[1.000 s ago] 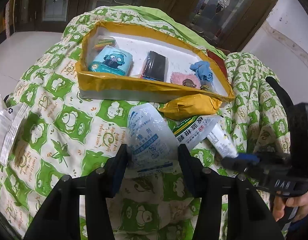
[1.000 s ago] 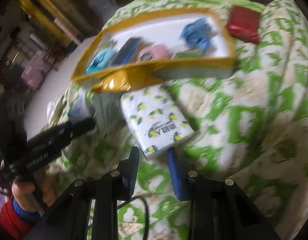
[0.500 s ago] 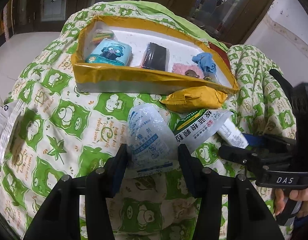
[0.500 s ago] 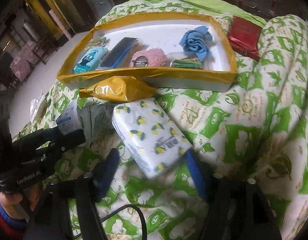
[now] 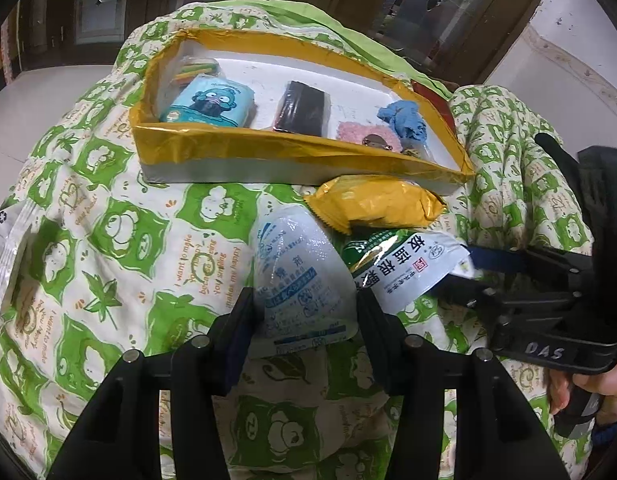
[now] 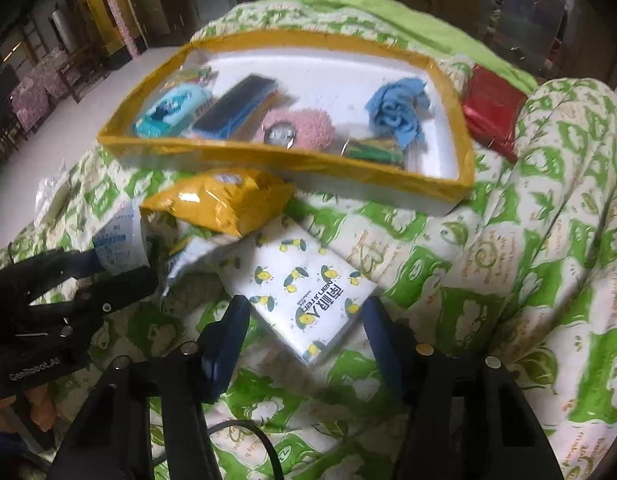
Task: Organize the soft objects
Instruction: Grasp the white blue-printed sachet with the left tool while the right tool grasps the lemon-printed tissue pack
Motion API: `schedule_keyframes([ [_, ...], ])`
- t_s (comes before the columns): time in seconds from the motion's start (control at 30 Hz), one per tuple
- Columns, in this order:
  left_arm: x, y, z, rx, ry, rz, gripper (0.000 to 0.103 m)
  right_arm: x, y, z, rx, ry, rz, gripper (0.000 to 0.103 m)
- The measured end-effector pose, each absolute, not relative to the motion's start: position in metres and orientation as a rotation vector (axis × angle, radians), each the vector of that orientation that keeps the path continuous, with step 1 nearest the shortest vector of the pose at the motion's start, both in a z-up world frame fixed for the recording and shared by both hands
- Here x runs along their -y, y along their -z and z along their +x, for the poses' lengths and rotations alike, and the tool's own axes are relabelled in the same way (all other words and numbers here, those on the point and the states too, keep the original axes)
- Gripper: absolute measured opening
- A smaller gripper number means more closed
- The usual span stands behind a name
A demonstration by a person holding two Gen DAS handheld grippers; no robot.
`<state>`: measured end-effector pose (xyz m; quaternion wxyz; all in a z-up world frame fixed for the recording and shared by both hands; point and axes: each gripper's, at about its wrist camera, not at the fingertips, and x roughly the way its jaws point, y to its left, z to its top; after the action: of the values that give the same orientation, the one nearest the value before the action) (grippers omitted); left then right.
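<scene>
At the far left edge of the left wrist view a clear plastic wrapper [image 5: 2,248] lies on the green-and-white quilt [image 5: 108,240] that covers everything below. Further back sits the yellow-rimmed tray [image 5: 228,148]; inside it, from left to right, are a teal tissue pack [image 5: 208,102] with a cartoon face, a black packet [image 5: 302,108], a pink fluffy item [image 5: 368,136] and a crumpled blue cloth [image 5: 402,118]. Just in front of the tray's right half lies a yellow snack bag [image 5: 378,208].

The left tool [image 5: 304,312] is clenched on the white-and-blue pouch [image 5: 300,276], its pads pressing the pouch's near end from both sides. Touching the pouch on the right is a green-and-white sachet [image 5: 404,268], whose far corner lies beside the right tool's fingers in this view.

In the right wrist view, the left tool is seen at the left edge with the pouch between its fingers. The yellow snack bag rests partly over the lemon-print tissue pack [image 6: 308,292], which lies on the quilt in front of the tray. The right tool [image 6: 304,328] has just been closing after opening wide, and the pack's near end sits between its fingers; the left pad seems just clear of the pack, though the blur makes that hard to judge, so it reads as released. To the right of the tray lies a red foil packet [image 6: 492,112].
</scene>
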<state>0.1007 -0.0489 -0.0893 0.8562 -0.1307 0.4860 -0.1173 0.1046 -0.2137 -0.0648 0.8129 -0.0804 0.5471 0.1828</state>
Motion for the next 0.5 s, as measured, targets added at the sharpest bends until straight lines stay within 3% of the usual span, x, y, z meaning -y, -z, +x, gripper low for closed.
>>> schedule_keyframes([
  [0.23, 0.048, 0.092, 0.103, -1.029, 0.242, -0.286, 0.05, 0.214, 0.079, 0.126, -1.242, -0.419, -0.104, 0.085],
  [0.5, 0.048, 0.093, 0.103, -1.03, 0.247, -0.285, 0.05, 0.185, 0.067, 0.128, -1.224, -0.436, -0.428, 0.089],
])
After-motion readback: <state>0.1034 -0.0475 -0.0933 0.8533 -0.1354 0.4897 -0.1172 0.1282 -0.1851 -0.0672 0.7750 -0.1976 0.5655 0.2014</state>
